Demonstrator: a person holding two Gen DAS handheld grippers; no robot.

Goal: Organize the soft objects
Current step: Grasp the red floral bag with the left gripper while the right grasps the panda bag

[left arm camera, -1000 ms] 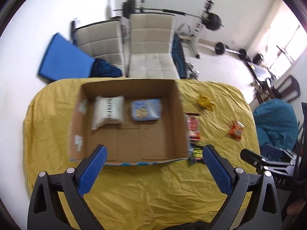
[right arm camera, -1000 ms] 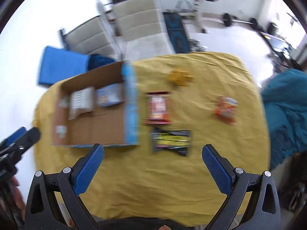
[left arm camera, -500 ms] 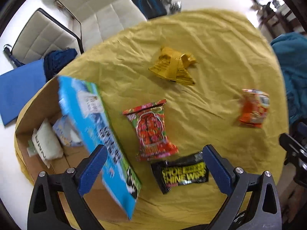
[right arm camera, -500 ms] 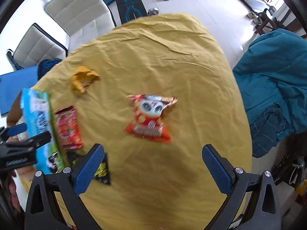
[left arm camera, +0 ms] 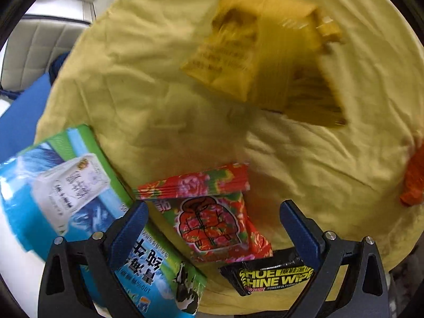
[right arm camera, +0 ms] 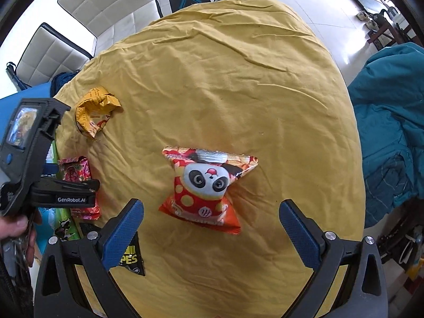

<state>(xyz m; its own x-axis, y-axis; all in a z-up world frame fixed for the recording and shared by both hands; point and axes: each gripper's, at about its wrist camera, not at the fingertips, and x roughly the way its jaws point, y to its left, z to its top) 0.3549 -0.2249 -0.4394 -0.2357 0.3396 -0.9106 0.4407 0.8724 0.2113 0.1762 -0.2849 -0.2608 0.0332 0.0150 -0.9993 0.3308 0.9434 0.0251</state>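
Observation:
My left gripper [left arm camera: 213, 218] is open just above a red floral snack packet [left arm camera: 212, 217], which lies between its blue pads. A crumpled yellow packet [left arm camera: 262, 53] lies farther ahead, blurred. A black shoe-wipe packet [left arm camera: 267, 278] lies under the right finger. The blue-green side of the cardboard box [left arm camera: 66, 193] is at the left. My right gripper [right arm camera: 212, 218] is open over an orange panda snack bag [right arm camera: 206, 185]. In the right wrist view the left gripper's body [right arm camera: 31, 164] hovers beside the red packet [right arm camera: 76, 175], with the yellow packet [right arm camera: 95, 111] beyond it.
A yellow cloth covers the table [right arm camera: 238, 79]. White padded chairs [right arm camera: 106, 2] stand past the far edge. A teal garment [right arm camera: 392, 132] is draped to the right. A blue mat [left arm camera: 18, 116] lies on the floor at left. An orange bag's edge [left arm camera: 414, 177] shows at right.
Both grippers have swung right from the box and dropped closer to the table. The left one now hangs over the red packet, the right one over the panda bag. Both stay open.

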